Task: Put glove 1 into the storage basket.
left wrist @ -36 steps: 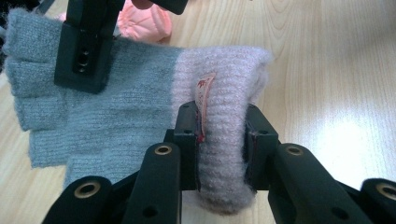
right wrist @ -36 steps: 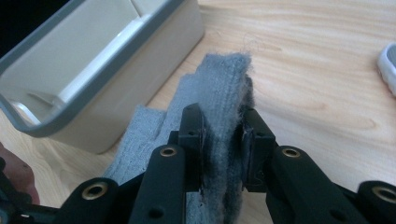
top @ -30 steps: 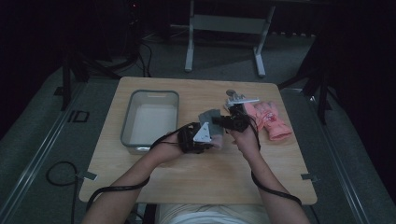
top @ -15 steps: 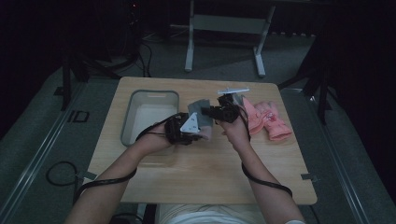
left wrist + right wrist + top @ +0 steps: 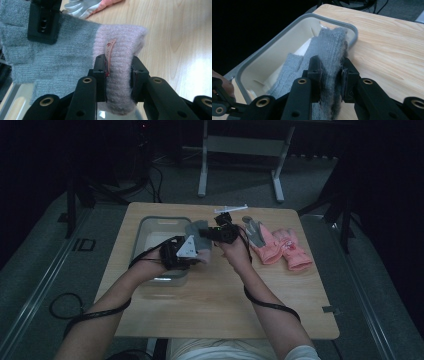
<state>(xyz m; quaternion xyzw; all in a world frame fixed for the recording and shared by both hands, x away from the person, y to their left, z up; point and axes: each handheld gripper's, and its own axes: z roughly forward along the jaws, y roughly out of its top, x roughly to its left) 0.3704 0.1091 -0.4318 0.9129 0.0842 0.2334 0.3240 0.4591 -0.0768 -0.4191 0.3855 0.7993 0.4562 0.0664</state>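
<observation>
A grey knit glove (image 5: 196,233) with a pale pink cuff hangs stretched between both grippers, over the right edge of the grey tray (image 5: 145,222). My left gripper (image 5: 196,254) is shut on the pink cuff (image 5: 120,50), whose small red tag lies against one pad. My right gripper (image 5: 206,235) is shut on the grey finger end (image 5: 329,50), with the tray (image 5: 294,25) under and behind it. One black jaw of the right gripper presses on the grey knit at the top left of the left gripper view.
A pair of pink gloves (image 5: 282,247), one with a light grey palm (image 5: 255,232), lies on the wooden table (image 5: 215,305) to the right. A white glove tip (image 5: 82,6) shows beyond the held glove. Dark floor and a metal stand surround the table.
Both hands have carried the grey glove left and slightly up, from beside the pink gloves to the tray's right edge. Both grips are unchanged.
</observation>
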